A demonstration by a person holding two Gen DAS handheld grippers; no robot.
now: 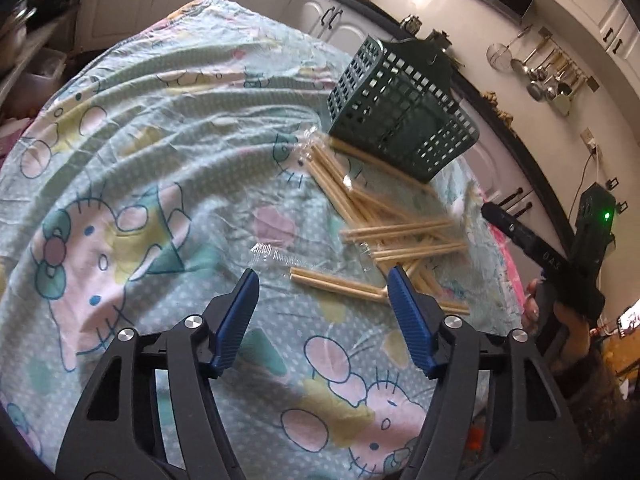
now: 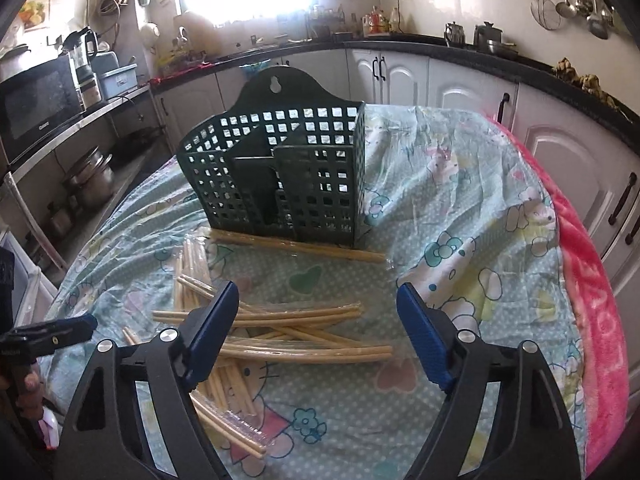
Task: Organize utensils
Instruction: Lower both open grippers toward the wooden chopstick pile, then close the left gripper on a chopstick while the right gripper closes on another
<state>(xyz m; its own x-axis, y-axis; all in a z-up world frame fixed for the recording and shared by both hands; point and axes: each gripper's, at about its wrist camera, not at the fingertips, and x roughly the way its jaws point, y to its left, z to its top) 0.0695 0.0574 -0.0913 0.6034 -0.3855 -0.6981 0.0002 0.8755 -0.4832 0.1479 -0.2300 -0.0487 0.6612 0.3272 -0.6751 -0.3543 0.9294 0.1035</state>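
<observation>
The left gripper (image 1: 322,286) stands with its jaws apart and nothing between the pads, angled down over the cloth-covered table (image 1: 132,160). Just ahead of its tips lies one wrapped pair of chopsticks (image 1: 334,282), its long axis running across the gap, so the jaws would likely need turning to clamp it. The right gripper (image 2: 318,304) also hangs open and empty above the scattered pile (image 2: 296,332). The green basket (image 2: 280,176) stands upright beyond, just behind the farthest pair.
</observation>
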